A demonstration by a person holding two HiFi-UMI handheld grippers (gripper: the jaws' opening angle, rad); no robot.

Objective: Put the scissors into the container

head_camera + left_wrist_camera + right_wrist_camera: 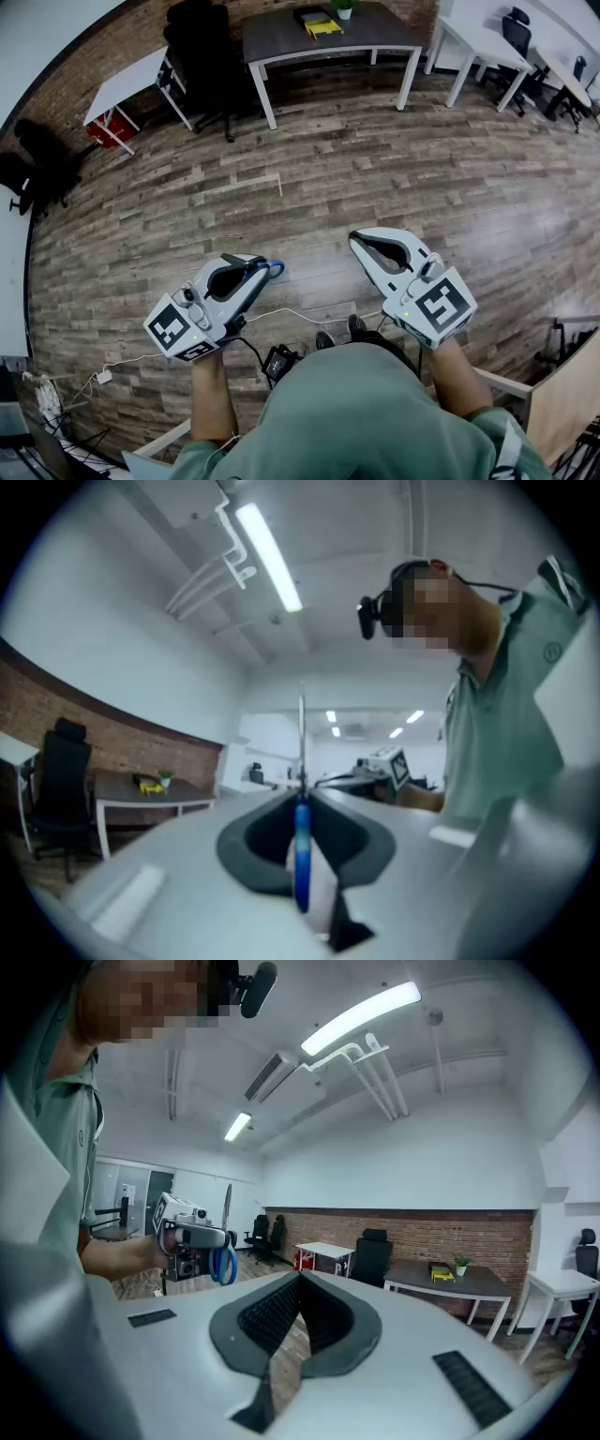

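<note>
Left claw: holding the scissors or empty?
Holding: the left gripper view shows the left claw shut on the blue-handled scissors, blade sticking out past its tips.

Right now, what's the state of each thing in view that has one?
left tongs: shut on the scissors
scissors: gripped at the blue handle, held in the air, blades look closed and point up
right tongs: shut, nothing between them
</note>
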